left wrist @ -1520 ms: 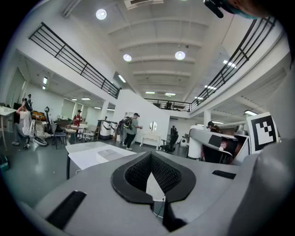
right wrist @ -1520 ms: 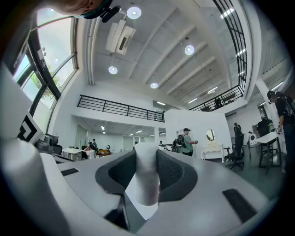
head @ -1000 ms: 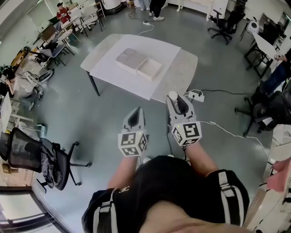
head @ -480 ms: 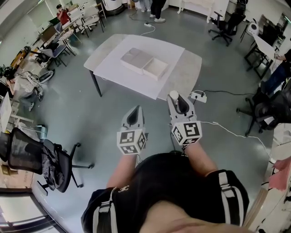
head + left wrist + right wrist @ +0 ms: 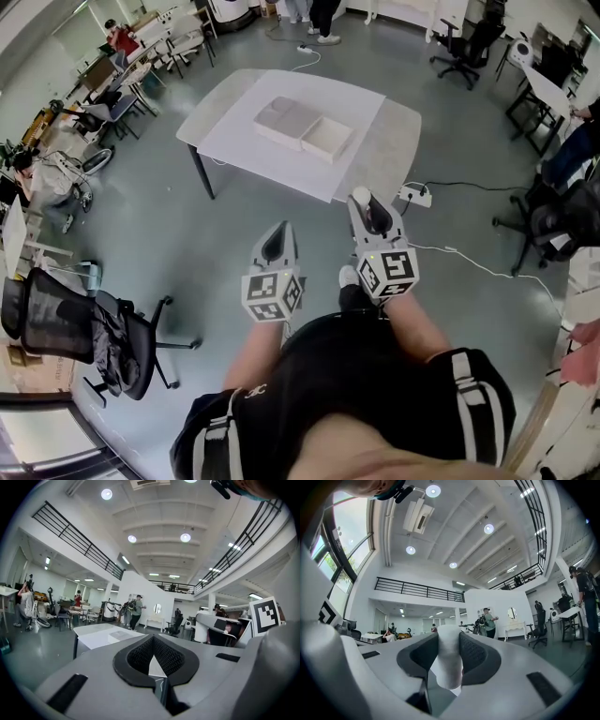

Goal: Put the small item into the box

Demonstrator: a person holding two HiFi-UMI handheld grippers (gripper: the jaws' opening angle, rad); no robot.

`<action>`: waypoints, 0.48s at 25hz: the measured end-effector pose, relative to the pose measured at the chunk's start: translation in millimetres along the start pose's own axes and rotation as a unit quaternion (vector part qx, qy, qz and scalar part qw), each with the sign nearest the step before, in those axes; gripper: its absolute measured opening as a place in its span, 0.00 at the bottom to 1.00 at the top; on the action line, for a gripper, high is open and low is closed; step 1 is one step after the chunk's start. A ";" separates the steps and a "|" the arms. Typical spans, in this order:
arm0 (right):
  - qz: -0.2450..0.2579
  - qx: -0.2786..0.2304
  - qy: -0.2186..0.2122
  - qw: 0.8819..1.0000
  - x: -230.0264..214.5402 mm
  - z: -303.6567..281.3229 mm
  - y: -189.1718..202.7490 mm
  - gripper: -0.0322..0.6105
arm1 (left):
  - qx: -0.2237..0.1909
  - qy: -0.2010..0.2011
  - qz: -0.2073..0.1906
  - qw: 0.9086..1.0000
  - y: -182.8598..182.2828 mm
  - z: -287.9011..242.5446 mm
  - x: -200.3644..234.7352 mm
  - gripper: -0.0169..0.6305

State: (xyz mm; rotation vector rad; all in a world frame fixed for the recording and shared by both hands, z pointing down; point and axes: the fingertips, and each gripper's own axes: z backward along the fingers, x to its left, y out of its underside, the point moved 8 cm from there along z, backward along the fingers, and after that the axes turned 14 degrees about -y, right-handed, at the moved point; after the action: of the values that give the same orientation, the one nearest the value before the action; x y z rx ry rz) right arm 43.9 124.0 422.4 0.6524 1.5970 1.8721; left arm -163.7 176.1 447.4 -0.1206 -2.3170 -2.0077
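The table point(image 5: 392, 141) bearing the box point(image 5: 328, 139) has drawn slightly nearer at twelve o'clock; the right gripper point(image 5: 364, 204) still pinches the small item point(image 5: 447, 660); the left gripper point(image 5: 279, 234), jaws pressed together, carries nothing; I judge the approach only partly done.

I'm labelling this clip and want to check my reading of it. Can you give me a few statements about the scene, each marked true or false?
1. The right gripper is shut on a small white item. True.
2. The left gripper holds something too. False: its jaws are together with nothing between them.
3. A box lies open on the table. True.
4. The white item is in the box. False: it is in the right gripper, which is over the floor and short of the table.
5. Both grippers are over the table. False: both are over the grey floor, on the person's side of the table.
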 end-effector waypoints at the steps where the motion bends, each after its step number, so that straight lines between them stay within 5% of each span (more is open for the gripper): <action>1: -0.003 0.000 0.000 1.000 -1.4 -2.8 1.0 0.25 | 0.002 -0.001 0.000 1.000 0.7 -1.9 1.5 0.03; 12: -0.001 -0.006 -0.011 1.000 -35.1 -46.8 12.4 0.25 | 0.005 -0.011 -0.001 1.000 -0.5 -54.9 6.7 0.03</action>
State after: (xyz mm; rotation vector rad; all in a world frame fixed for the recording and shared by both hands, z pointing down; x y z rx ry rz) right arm 34.6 65.1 427.4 0.6647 1.5715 1.8652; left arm -170.2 121.8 455.5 -0.1413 -2.3405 -2.0061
